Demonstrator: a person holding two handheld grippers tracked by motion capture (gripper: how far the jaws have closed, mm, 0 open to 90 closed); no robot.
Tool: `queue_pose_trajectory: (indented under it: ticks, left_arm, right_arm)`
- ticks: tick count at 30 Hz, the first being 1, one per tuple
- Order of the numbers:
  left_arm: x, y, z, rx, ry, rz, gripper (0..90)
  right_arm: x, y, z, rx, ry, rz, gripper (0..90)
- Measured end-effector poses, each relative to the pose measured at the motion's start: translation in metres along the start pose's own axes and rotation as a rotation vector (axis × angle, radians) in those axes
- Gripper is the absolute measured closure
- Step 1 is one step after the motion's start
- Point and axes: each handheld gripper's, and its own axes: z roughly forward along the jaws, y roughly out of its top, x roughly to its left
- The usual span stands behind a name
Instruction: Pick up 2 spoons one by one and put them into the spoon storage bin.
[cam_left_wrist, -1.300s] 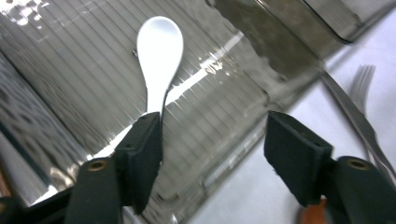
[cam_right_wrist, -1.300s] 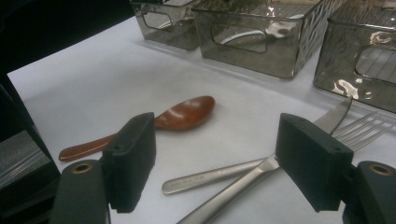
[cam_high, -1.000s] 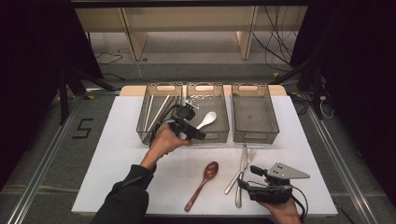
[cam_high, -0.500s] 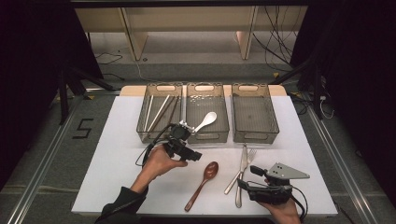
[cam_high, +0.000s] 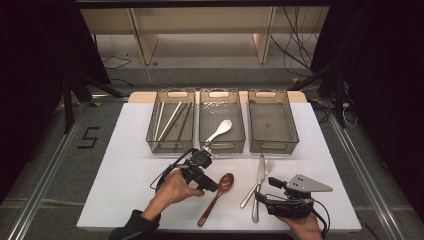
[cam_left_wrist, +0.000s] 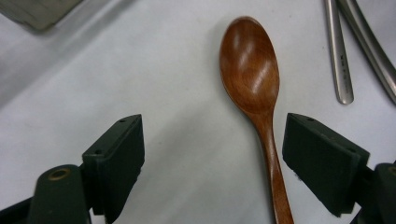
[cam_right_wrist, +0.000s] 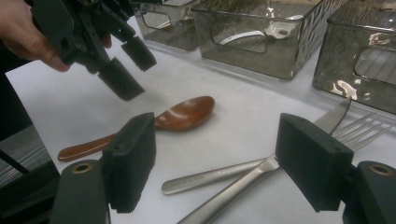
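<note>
I've got bare white table (cam_high: 125, 165) all along the left side, nothing to bump there. Ahead, three grey bins stand in a row, almost wall to wall: the left bin (cam_high: 170, 145), middle bin (cam_high: 222, 146) and right bin (cam_high: 273, 146) block any low pass toward the far edge. My left gripper (cam_left_wrist: 212, 161) hangs over the brown spoon (cam_left_wrist: 252, 70), jaws spread wide, with free table on the handle's left. To the right, the knife (cam_high: 257, 187) and fork (cam_high: 265, 170) lie crossed, just ahead of my right gripper (cam_right_wrist: 224, 163). Between spoon and knife runs a narrow clear strip.
</note>
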Motion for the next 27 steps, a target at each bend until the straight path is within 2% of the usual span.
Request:
queue_pose_trajectory:
  ticks: [7, 13, 16, 21, 27]
  left_arm:
    - [-0.008, -0.005, 0.008, 0.021, -0.019, 0.004, 23.2]
    - [-0.017, -0.009, 0.016, 0.047, -0.033, 0.028, 27.2]
    - [-0.023, -0.010, 0.020, 0.062, -0.045, 0.053, 31.5]
    - [-0.028, -0.010, 0.020, 0.065, -0.030, 0.088, 41.0]
    - [-0.031, -0.010, 0.023, 0.067, -0.034, 0.106, 50.6]
  right_arm:
    - [0.000, 0.000, 0.000, -0.001, -0.001, 0.000, 29.8]
    - [0.001, 0.000, 0.000, -0.001, -0.001, -0.003, 29.8]
    - [0.001, 0.000, 0.001, 0.002, -0.002, -0.001, 29.8]
    - [0.001, 0.000, 0.000, -0.001, -0.004, -0.002, 29.8]
    - [0.000, 0.000, 0.000, 0.001, -0.004, -0.002, 29.8]
